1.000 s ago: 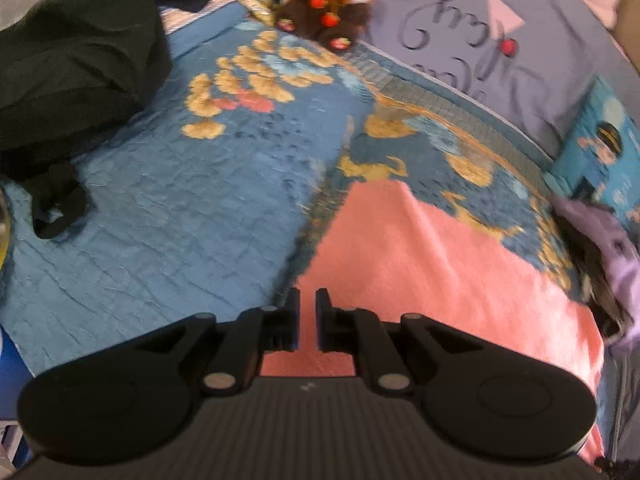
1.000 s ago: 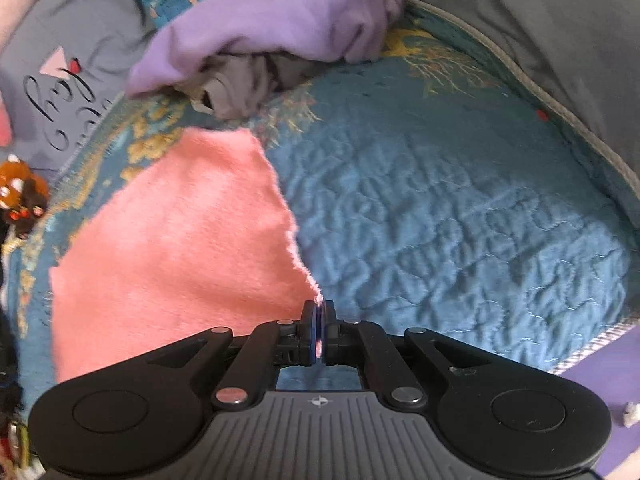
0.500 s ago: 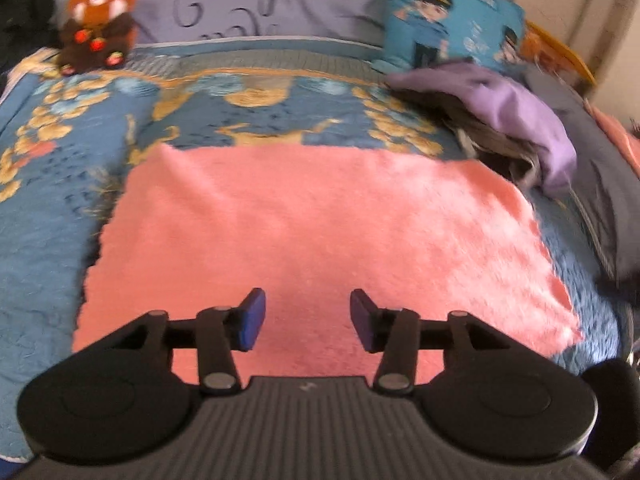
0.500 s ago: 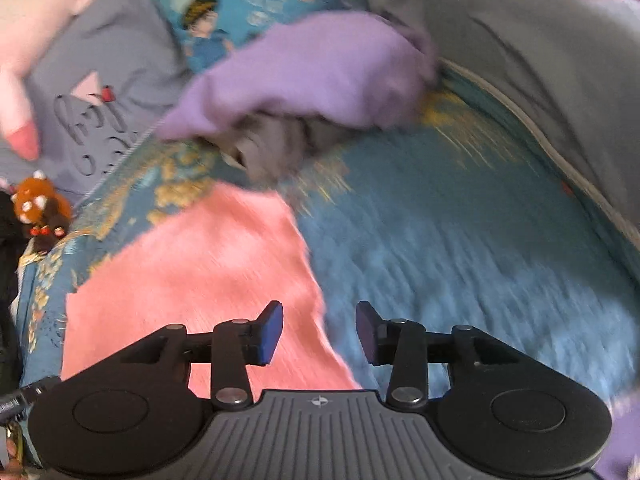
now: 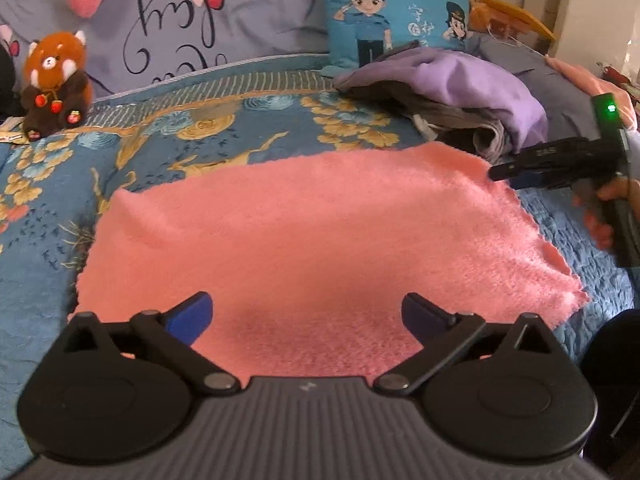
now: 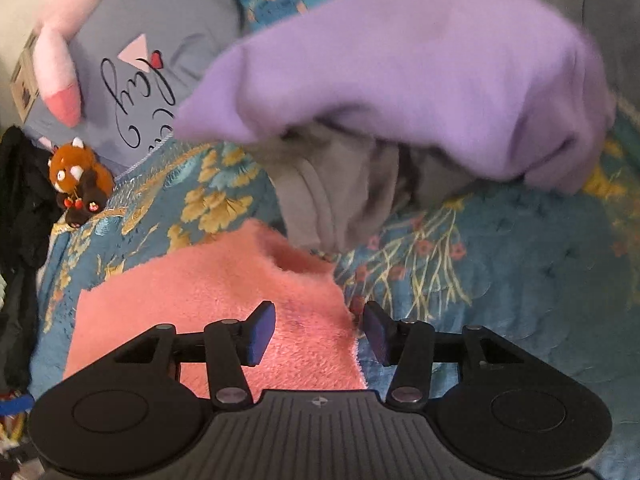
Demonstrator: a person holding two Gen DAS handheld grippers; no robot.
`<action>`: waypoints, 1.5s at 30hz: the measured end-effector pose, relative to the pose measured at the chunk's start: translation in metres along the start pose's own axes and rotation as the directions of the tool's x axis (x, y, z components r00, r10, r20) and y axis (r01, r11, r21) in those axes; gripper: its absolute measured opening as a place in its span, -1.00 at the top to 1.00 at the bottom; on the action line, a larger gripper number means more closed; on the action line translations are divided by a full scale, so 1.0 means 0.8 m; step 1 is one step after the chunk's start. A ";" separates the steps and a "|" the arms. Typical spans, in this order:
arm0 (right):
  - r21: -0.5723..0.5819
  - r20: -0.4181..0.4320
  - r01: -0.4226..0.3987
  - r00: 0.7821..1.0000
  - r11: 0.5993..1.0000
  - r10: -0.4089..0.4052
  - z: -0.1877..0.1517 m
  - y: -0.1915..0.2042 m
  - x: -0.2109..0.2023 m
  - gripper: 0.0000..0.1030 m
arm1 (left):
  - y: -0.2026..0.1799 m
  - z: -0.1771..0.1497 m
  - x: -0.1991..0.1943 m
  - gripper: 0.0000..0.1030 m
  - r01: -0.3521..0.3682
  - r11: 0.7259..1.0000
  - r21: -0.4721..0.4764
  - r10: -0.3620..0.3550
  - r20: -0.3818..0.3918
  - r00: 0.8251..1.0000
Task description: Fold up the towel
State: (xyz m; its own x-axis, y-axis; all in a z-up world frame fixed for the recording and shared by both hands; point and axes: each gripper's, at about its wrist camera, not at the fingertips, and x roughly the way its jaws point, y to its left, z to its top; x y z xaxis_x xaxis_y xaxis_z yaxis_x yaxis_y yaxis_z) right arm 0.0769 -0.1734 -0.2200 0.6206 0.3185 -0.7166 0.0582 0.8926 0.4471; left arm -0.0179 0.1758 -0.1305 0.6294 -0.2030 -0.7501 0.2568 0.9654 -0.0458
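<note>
Hand-held gripper (image 5: 306,312) faces towel (image 5: 320,232) lying crosswise.

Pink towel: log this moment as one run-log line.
towel: flat on bedspread, unfolded | left gripper: open above near edge | right gripper: open at far right corner | nothing held

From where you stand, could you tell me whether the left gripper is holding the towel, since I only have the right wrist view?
Observer: No. The left gripper is wide open over the pink towel, gripping nothing.
Operator: Thank you. Is the towel spread out?
Observer: Yes, one flat layer on the quilt, all four edges visible.
Operator: And where is my right gripper?
Observer: By the towel's far right corner, in a hand.
</note>
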 end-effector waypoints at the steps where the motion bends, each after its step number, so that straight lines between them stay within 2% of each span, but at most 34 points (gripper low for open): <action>1: -0.029 0.010 0.007 1.000 1.000 -0.007 -0.002 0.005 -0.001 0.03 | -0.001 0.000 0.002 -0.99 0.004 1.000 0.002 -0.004 -0.003 1.000; 3: -0.093 0.033 0.024 0.999 0.995 -0.021 -0.008 0.018 -0.005 0.05 | -0.002 0.000 0.006 -0.99 0.009 1.000 0.005 -0.009 -0.013 1.000; 4: -0.124 0.045 0.033 0.999 0.992 -0.028 -0.010 0.024 -0.007 0.40 | -0.003 -0.001 0.009 -0.99 0.010 1.000 0.005 -0.010 -0.019 1.000; 5: -0.155 0.057 0.043 0.998 0.987 -0.034 -0.013 0.031 -0.009 0.93 | -0.004 -0.001 0.011 -0.99 0.011 1.000 0.004 -0.011 -0.024 1.000; 6: -0.187 0.070 0.053 0.997 0.981 -0.040 -0.016 0.037 -0.010 0.88 | -0.005 -0.001 0.014 -0.99 0.012 1.000 0.003 -0.012 -0.029 1.000; 10: -0.307 0.121 0.094 0.991 0.947 -0.060 -0.026 0.062 -0.018 0.89 | -0.009 -0.002 0.020 -0.99 0.016 1.000 0.005 -0.016 -0.040 0.999; 15: -0.448 0.187 0.152 0.980 0.881 -0.074 -0.040 0.093 -0.027 0.89 | -0.016 -0.003 0.023 -0.99 0.023 1.000 0.017 -0.022 -0.048 0.999; 17: -0.605 0.192 0.268 0.963 0.750 -0.190 -0.058 0.113 -0.012 0.89 | -0.019 -0.003 0.023 -0.99 0.026 0.999 0.019 -0.025 -0.049 0.998; 19: -0.724 0.218 0.366 0.926 0.585 -0.309 -0.076 0.128 0.007 0.89 | -0.021 -0.003 0.024 -0.99 0.028 0.999 0.021 -0.027 -0.051 0.998; 22: -0.753 0.276 0.470 0.861 0.461 -0.427 -0.089 0.122 0.022 0.89 | -0.022 -0.005 0.024 -0.99 0.027 0.999 0.024 -0.025 -0.052 0.998; 26: -0.611 0.222 0.477 0.869 0.632 -0.442 -0.064 0.095 0.008 0.87 | -0.019 -0.007 0.024 -0.99 0.023 0.999 0.022 -0.022 -0.058 0.998; 30: -0.452 0.148 0.371 0.928 0.811 -0.342 -0.048 0.069 0.004 0.83 | -0.016 -0.009 0.027 -0.99 0.018 1.000 0.017 -0.016 -0.064 0.998; 32: -0.360 0.119 0.307 0.952 0.881 -0.283 -0.040 0.056 0.002 0.67 | -0.014 -0.010 0.028 -0.99 0.015 1.000 0.014 -0.014 -0.067 0.998; 34: -0.262 0.097 0.238 0.971 0.935 -0.220 -0.031 0.042 -0.001 0.62 | -0.013 -0.010 0.029 -0.99 0.012 1.000 0.011 -0.011 -0.071 0.997; 36: -0.159 0.082 0.165 0.985 0.973 -0.154 -0.023 0.029 -0.003 0.57 | -0.011 -0.011 0.030 -0.99 0.009 1.000 0.008 -0.008 -0.074 0.997; 38: -0.054 0.074 0.089 0.994 0.995 -0.085 -0.015 0.016 -0.005 0.57 | -0.010 -0.011 0.031 -0.99 0.008 1.000 0.007 -0.007 -0.076 0.997; 40: 0.053 0.074 0.011 0.997 0.999 -0.015 -0.007 0.003 -0.007 0.57 | -0.011 -0.011 0.033 -0.99 0.011 1.000 0.007 -0.010 -0.079 0.997; 42: 0.158 0.081 -0.066 0.995 0.985 0.054 0.001 -0.010 -0.010 0.57 | -0.012 -0.011 0.034 -0.99 0.014 1.000 0.009 -0.014 -0.082 0.997; 45: 0.096 0.081 -0.037 0.996 0.995 0.029 0.004 0.001 -0.008 0.56 | -0.012 -0.011 0.035 -0.99 0.020 1.000 0.013 -0.019 -0.086 0.996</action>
State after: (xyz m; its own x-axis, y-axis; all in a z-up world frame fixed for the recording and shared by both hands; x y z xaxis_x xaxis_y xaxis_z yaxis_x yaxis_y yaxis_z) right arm 0.0751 -0.1757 -0.2135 0.6833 0.3171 -0.6577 0.1102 0.8456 0.5223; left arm -0.0092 0.1621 -0.1569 0.5592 -0.2062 -0.8030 0.2788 0.9589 -0.0521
